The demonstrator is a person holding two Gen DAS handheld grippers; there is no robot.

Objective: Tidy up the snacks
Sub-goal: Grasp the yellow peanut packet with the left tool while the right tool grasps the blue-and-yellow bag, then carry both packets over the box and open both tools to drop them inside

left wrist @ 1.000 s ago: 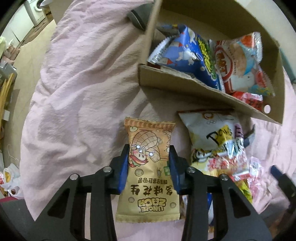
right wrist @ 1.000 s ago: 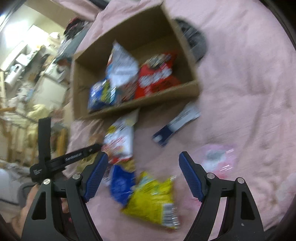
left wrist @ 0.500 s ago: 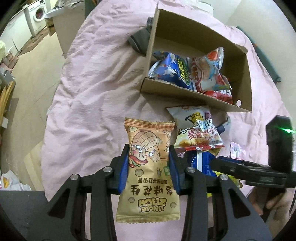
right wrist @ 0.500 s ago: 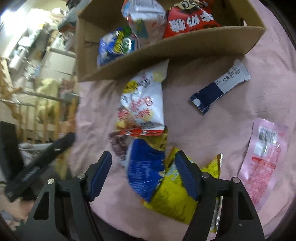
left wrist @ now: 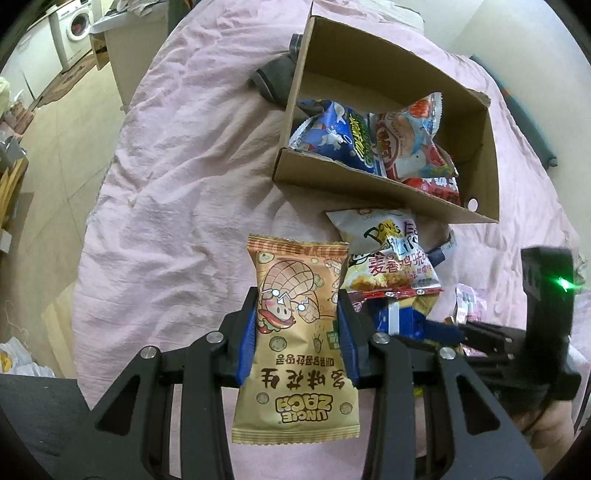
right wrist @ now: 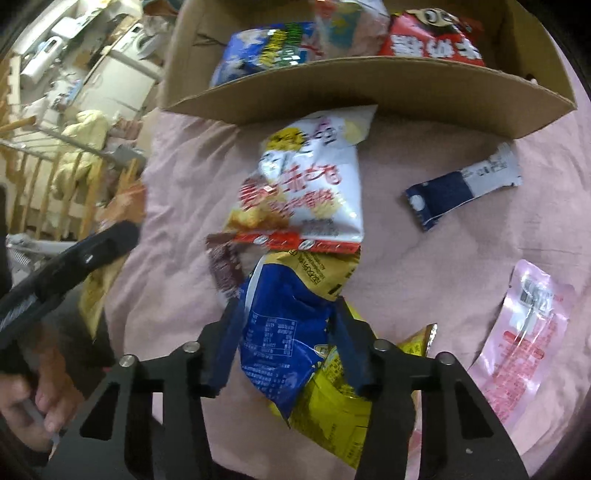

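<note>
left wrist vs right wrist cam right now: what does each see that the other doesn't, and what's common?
Left wrist only: the tan peanut packet clamped in the left hand-held gripper, a grey cloth behind the box, and a washing machine.

Right wrist only: the blue bag between the right hand-held gripper pads, the yellow bag under it, the pink sachet, and the full navy-and-white bar.

Both: the cardboard box with blue, pale and red packets inside, the white chip bag, and the pink sheet.

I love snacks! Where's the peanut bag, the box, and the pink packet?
peanut bag (left wrist: pixel 295 325): left wrist view, cartoon on its front.
box (left wrist: pixel 369 188): left wrist view, near wall.
pink packet (right wrist: pixel 524 332): right wrist view, its middle.
</note>
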